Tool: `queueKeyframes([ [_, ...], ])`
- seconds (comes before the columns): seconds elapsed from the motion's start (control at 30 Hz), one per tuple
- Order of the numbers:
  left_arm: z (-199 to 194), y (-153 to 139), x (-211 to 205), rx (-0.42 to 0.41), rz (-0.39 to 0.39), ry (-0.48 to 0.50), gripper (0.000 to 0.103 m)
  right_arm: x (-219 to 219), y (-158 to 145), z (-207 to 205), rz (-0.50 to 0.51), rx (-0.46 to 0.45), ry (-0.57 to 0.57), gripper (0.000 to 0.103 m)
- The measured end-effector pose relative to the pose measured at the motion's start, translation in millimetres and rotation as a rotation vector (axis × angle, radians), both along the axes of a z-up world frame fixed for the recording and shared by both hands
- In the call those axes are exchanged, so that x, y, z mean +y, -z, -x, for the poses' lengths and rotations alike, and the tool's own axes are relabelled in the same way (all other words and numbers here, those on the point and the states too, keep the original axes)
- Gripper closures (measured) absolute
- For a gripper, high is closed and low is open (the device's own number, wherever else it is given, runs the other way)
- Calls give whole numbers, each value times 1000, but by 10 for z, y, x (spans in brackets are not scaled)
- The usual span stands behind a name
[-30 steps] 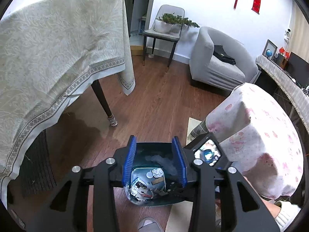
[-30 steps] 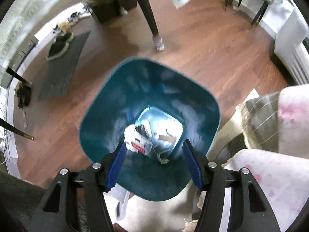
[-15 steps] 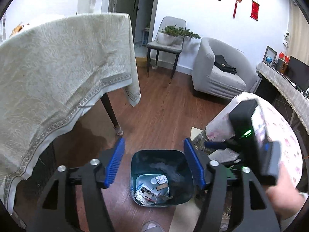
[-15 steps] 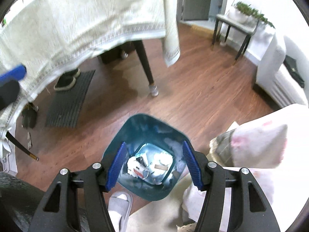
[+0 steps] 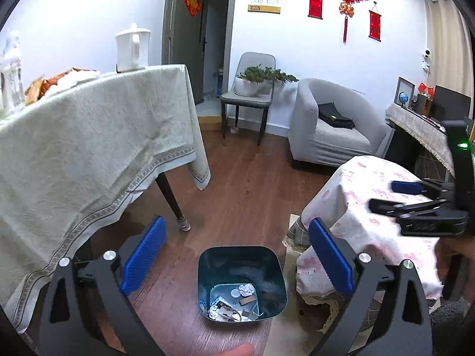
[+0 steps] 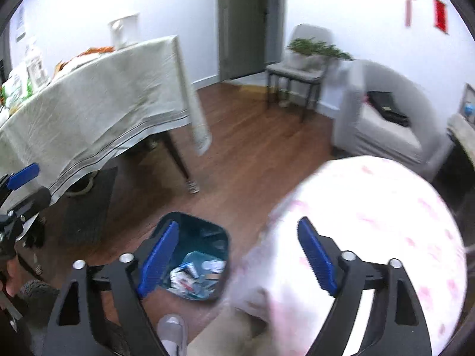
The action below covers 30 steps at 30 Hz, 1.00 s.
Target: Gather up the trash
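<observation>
Fingers of left gripper [image 5: 236, 256] spread wide and empty, right gripper [image 6: 237, 259] likewise wide, teal trash bin [image 5: 242, 284] on the wooden floor [image 5: 252, 184] below, crumpled trash [image 5: 234, 304] inside, beside the pink-clothed surface [image 5: 368, 207].

Each camera sits just behind its own tool and looks forward and down along the two blue fingers. The left wrist view looks from high above the floor, with the left tool [image 5: 236, 253] framing the teal bin [image 5: 242, 281] below and the right tool [image 5: 415, 204] at its right edge. The right wrist view stands more to the right, over the pink-flowered cover [image 6: 371, 222], and is blurred. Both views share the bin, the cloth-covered bench [image 5: 89, 148], the grey armchair [image 5: 329, 130] and the wooden floor [image 5: 246, 184].
</observation>
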<state>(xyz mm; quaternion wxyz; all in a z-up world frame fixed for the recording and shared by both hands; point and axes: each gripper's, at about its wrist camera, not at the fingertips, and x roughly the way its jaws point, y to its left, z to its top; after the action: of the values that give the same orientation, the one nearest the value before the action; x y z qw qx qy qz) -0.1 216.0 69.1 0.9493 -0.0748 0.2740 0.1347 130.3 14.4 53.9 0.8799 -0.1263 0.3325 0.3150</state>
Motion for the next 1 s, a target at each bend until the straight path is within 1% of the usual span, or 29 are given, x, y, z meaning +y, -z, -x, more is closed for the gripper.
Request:
queueKeyframes([
  [0.07,42,-13,-51,-3,1,3,4,-349,-130,63,-44,-25,58,9],
  [0.13,96,-24,-106,-9,-3,-4,3,-616,-203,138,-83,-42,100,6],
  [0.27,226,-29,-240,-25,-28,-12,3,-1166,-303,377,-132,-95,196,4],
  [0.4,315,-20,-379,-46,-58,14,3,-1561,-284,600,-154,-140,246,4],
  [0.5,348,5,-483,-52,-74,27,3,-1865,-171,750,-175,-150,278,4],
  [0.6,383,60,-590,-52,-57,39,3,-1996,-61,864,-167,-164,309,4],
  [0.73,425,200,-717,-23,-60,43,3,-2182,116,1070,-155,-180,321,4],
  [0.9,476,398,-791,4,-68,38,3,-2237,323,1213,-142,-190,328,4],
  [1.0,513,461,-842,11,-80,40,3,-2243,356,1233,-146,-199,325,4],
])
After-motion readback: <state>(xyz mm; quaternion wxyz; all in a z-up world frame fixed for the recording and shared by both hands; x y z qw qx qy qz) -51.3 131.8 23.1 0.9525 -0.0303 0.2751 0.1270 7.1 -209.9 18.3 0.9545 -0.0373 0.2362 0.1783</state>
